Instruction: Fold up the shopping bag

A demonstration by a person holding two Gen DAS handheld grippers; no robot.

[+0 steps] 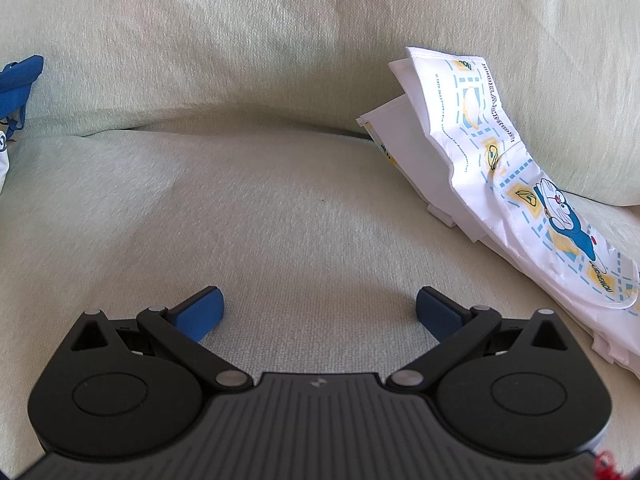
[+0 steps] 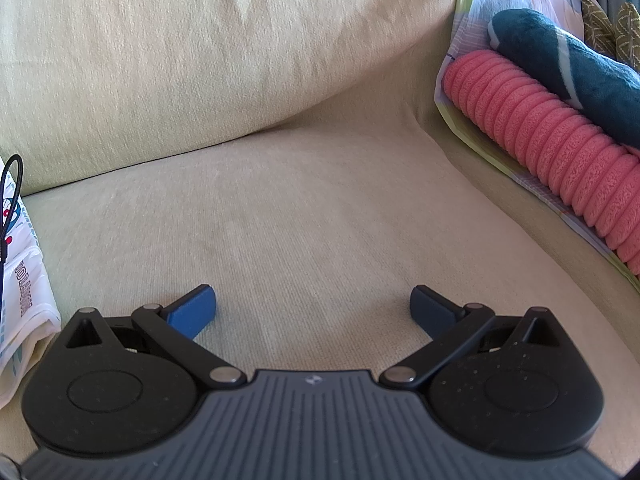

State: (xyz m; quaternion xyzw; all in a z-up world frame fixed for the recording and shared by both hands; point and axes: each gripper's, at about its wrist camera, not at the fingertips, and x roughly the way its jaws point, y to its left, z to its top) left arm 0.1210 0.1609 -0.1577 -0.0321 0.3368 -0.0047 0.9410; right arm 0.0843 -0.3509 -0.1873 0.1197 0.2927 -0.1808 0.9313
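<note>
- Lay bunched at the far left edge of the left wrist view: a blue fabric strap (image 1: 22,76) on the pale green sofa seat cushion (image 1: 280,208).
- Hung low over that cushion with blue-padded jaws spread wide and nothing between them: the left gripper (image 1: 319,308).
- Rested crumpled on the seat (partly propped against the backrest), to the right and well apart: the white cartoon-printed plastic shopping bag (image 1: 496,176).
- Stood likewise wide open and empty: the right gripper (image 2: 313,305).
- Sat beyond, at the sofa's right end: a pink ribbed roll cushion (image 2: 552,140) under a dark teal plush (image 2: 576,68).
</note>
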